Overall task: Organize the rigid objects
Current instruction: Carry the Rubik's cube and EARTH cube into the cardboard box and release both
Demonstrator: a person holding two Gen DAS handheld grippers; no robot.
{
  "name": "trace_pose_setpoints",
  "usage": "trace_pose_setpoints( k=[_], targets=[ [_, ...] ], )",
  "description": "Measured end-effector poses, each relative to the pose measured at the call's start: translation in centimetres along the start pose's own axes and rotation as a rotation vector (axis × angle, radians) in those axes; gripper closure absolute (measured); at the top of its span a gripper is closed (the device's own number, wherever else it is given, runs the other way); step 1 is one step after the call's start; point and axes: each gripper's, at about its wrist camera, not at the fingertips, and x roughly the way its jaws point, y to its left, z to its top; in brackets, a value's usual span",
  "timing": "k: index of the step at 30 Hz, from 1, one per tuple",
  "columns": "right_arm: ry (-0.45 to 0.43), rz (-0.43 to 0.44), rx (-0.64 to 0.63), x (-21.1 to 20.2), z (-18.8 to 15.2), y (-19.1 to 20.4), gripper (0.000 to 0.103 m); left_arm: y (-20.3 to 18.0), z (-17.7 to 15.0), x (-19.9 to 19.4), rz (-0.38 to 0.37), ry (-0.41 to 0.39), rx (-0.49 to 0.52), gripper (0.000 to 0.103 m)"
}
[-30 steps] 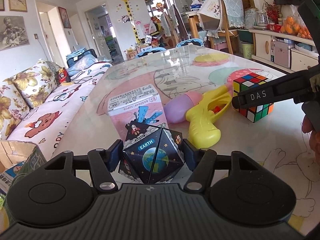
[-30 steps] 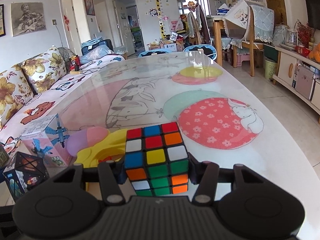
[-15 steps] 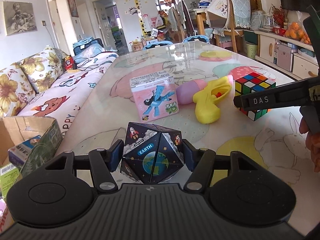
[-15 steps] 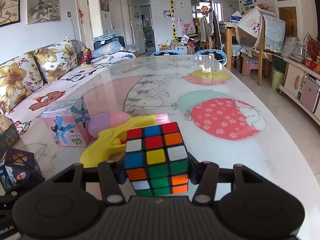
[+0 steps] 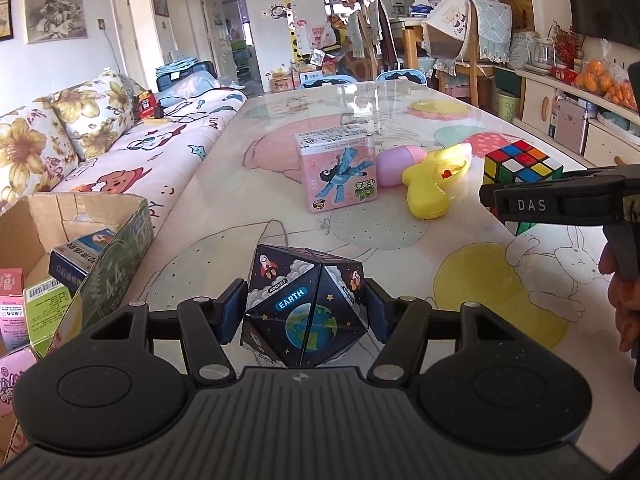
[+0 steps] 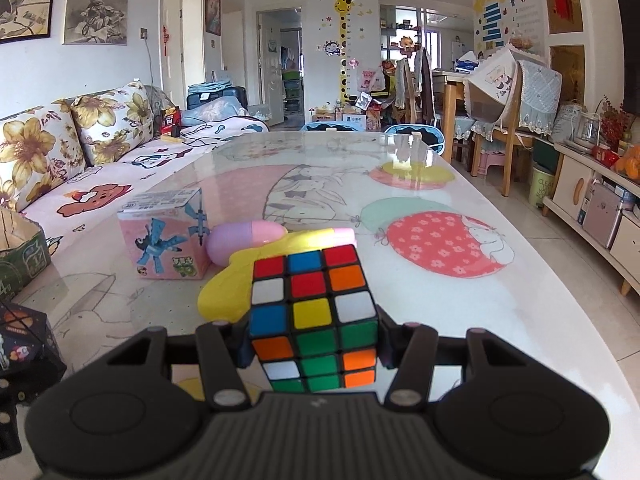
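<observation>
Left wrist view: cardboard box at far left already holds packets | left tool clamped on space cube | pink carton, yellow toy wait on bench | right tool clamped on Rubik's cube | box interior shows only in left view.

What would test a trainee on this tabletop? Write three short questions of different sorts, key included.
1. True or false: the left gripper is empty.
2. What does the right gripper hold?
A. the yellow water gun
B. the Rubik's cube
C. the pink box
3. Fill in: packaged boxes already sit in the ___ at the table's left edge.

Key
1. False: its jaws are shut on the space-print cube.
2. B
3. cardboard box
</observation>
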Motion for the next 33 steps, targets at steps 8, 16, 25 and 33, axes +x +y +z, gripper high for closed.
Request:
trace_pose_setpoints(
  k=[8, 16, 25, 33],
  targets=[
    [0.013, -0.018, 0.005, -1.6, -1.0, 1.4, 0.049, 0.2, 0.2, 0.2, -0.014, 0.005, -0.033, 0.027],
    [0.052, -0.003, -0.020, -2.5, -1.7, 3.4, 0.049, 0.4, 0.4, 0.0, -0.008, 0.000, -0.069, 0.027],
    [0.066, 0.041, -0.054, -3.8, -1.6, 5.7, 0.049, 1.2, 0.6, -0.3, 0.005, -0.015, -0.120, 0.027],
    [0.070, 0.079, -0.109, -4.7, -1.4, 8.2, 0.049, 1.8, 0.9, -0.7, 0.034, -0.032, -0.159, 0.027]
  ],
)
